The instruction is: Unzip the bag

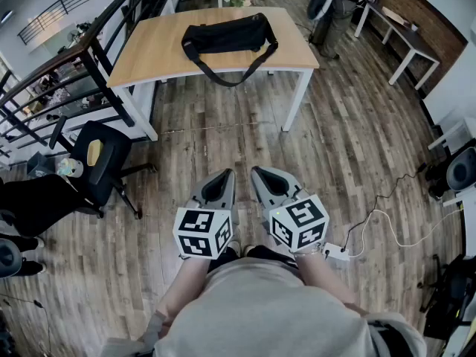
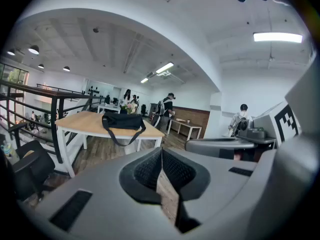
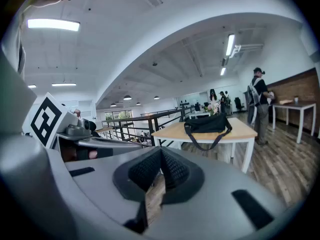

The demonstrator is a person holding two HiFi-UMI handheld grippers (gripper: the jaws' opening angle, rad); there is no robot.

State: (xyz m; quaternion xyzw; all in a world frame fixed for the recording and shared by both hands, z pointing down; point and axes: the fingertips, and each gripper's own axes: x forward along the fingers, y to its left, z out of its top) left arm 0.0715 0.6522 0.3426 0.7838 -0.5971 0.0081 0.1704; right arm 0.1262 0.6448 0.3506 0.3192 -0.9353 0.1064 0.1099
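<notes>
A black bag (image 1: pixel 225 35) lies on a wooden table (image 1: pixel 156 54) far ahead of me, its strap (image 1: pixel 230 76) hanging over the near edge. The bag (image 2: pixel 122 121) is small in the left gripper view, and the bag (image 3: pixel 206 123) also shows in the right gripper view. My left gripper (image 1: pixel 222 175) and right gripper (image 1: pixel 260 172) are held side by side close to my body, well short of the table. Both are shut with nothing between the jaws.
A black office chair (image 1: pixel 100 162) stands to my left beside a dark railing (image 1: pixel 89 43). A power strip (image 1: pixel 336 253) and cables lie on the wood floor at my right. A person (image 1: pixel 331 10) stands past the table's right end, near a second table (image 1: pixel 405 39).
</notes>
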